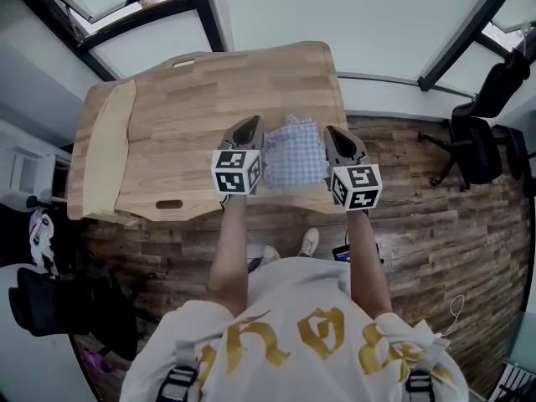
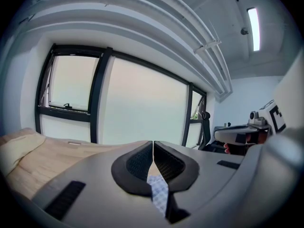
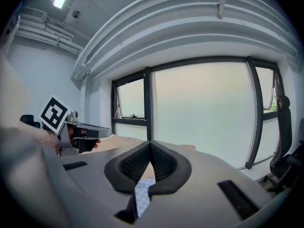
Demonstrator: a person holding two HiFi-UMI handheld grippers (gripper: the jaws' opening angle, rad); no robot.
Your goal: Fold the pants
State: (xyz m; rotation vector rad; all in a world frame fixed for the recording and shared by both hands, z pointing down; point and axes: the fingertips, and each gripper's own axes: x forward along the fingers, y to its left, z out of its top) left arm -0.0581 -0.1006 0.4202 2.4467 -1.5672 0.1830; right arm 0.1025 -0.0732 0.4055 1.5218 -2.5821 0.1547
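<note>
The pants [image 1: 293, 153] are a light blue checked cloth, bunched near the front edge of the wooden table [image 1: 209, 90]. My left gripper [image 1: 249, 126] holds their left side and my right gripper [image 1: 337, 134] their right side, level with each other. In the left gripper view the jaws [image 2: 153, 146] are shut, with checked cloth [image 2: 159, 194] pinched between the pads and hanging below. The right gripper view shows the same: shut jaws [image 3: 150, 148] with checked cloth [image 3: 141, 194] caught between them. Both grippers point roughly level toward the windows.
A folded cream cloth [image 1: 107, 153] lies along the table's left edge. A black office chair [image 1: 477, 141] stands to the right on the wood floor, and dark bags [image 1: 50, 308] sit at the left. Large windows run behind the table.
</note>
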